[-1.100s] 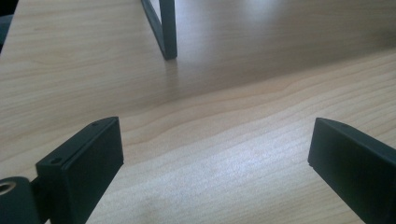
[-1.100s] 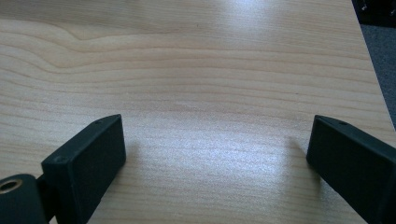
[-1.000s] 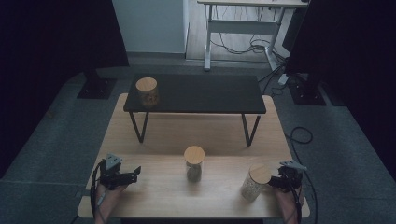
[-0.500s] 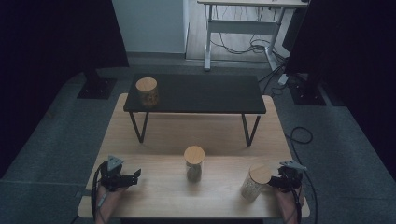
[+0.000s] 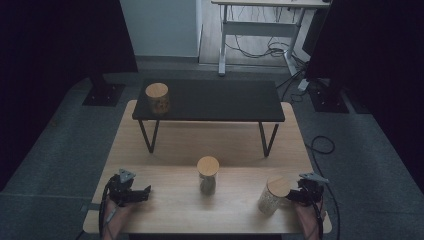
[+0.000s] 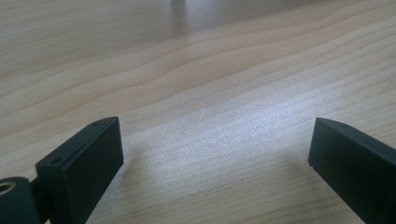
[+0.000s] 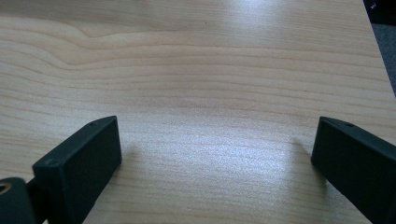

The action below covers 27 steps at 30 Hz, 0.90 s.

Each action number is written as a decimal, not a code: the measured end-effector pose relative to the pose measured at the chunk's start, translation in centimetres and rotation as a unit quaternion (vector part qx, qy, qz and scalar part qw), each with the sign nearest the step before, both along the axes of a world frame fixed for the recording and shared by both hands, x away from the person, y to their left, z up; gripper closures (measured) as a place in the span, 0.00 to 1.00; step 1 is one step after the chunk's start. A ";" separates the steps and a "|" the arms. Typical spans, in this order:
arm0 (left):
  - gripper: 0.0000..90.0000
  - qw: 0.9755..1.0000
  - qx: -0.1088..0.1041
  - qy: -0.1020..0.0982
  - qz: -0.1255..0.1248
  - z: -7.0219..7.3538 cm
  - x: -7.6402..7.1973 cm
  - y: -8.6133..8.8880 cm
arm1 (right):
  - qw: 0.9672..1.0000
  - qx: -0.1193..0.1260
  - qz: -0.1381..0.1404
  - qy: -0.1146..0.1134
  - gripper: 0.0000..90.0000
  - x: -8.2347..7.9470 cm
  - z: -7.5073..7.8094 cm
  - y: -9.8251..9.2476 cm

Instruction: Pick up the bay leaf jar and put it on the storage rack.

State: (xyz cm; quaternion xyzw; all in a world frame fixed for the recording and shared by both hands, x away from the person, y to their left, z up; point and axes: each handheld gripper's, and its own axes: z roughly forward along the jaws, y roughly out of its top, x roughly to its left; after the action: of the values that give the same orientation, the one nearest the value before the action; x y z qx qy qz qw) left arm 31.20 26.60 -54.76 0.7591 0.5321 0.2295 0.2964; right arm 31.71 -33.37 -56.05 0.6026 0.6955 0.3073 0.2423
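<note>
Three glass jars with round wooden lids are in the high view. One jar (image 5: 157,98) stands on the left end of a low black table (image 5: 215,100), one (image 5: 207,175) in the middle of the wooden tabletop (image 5: 200,140), and one (image 5: 273,195) near the front right. My left gripper (image 5: 144,192) rests at the front left, open, with bare wood between its fingers (image 6: 84,163). My right gripper (image 5: 303,193) sits just right of the front right jar. Its jaws have just been opening and stand wide with only bare wood between the fingers (image 7: 81,161).
The black table stands on thin metal legs (image 5: 150,137) across the far half of the wooden top. The tabletop's right edge (image 7: 376,51) lies close to my right gripper. Cables (image 5: 320,145) run over the grey floor, and a white desk frame (image 5: 260,27) stands at the back.
My left gripper has drifted slightly toward the table's near edge. The right gripper and the three jars stay where they were.
</note>
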 end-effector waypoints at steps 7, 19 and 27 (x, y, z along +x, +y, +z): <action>0.03 1.000 -0.007 0.007 -0.001 -0.3 0.1 0.2 | 1.000 -0.002 -0.009 -0.006 0.00 -0.3 0.3 0.0; 0.01 1.000 -0.012 -0.009 -0.004 -0.6 0.0 0.4 | 1.000 -0.001 0.000 -0.014 0.04 -0.9 0.9 0.1; 0.02 1.000 -0.013 -0.010 -0.002 -0.6 0.0 0.5 | 1.000 0.001 0.004 -0.030 0.02 -1.2 1.5 0.2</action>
State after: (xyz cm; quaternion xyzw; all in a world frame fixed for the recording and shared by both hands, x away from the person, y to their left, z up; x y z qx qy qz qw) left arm 31.22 27.06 -55.39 0.7541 0.5306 0.2297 0.3115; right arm 30.52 -33.17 -54.54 0.5905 0.6899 0.3269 0.2616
